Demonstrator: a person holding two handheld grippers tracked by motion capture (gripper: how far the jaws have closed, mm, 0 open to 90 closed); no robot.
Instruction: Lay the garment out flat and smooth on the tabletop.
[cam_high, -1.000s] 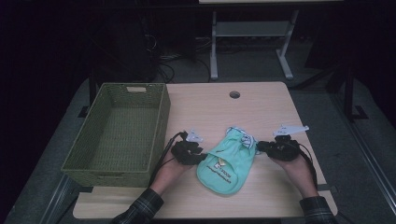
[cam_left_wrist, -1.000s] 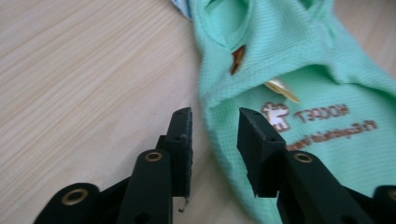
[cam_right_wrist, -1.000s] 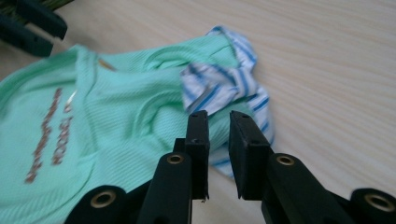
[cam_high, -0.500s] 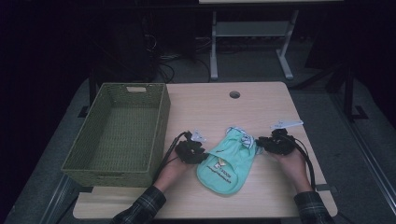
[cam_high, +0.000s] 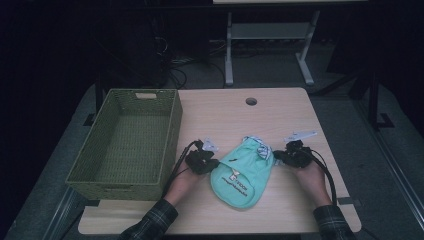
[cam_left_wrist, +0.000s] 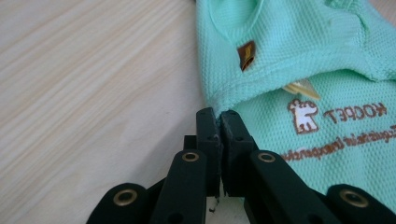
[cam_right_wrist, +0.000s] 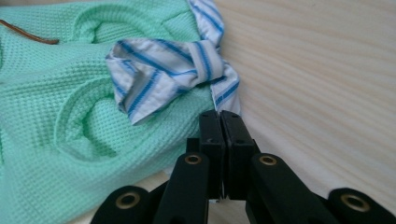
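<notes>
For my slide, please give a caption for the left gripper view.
Left gripper pinching the edge of the mint-green pet shirt on the wooden table.
</notes>
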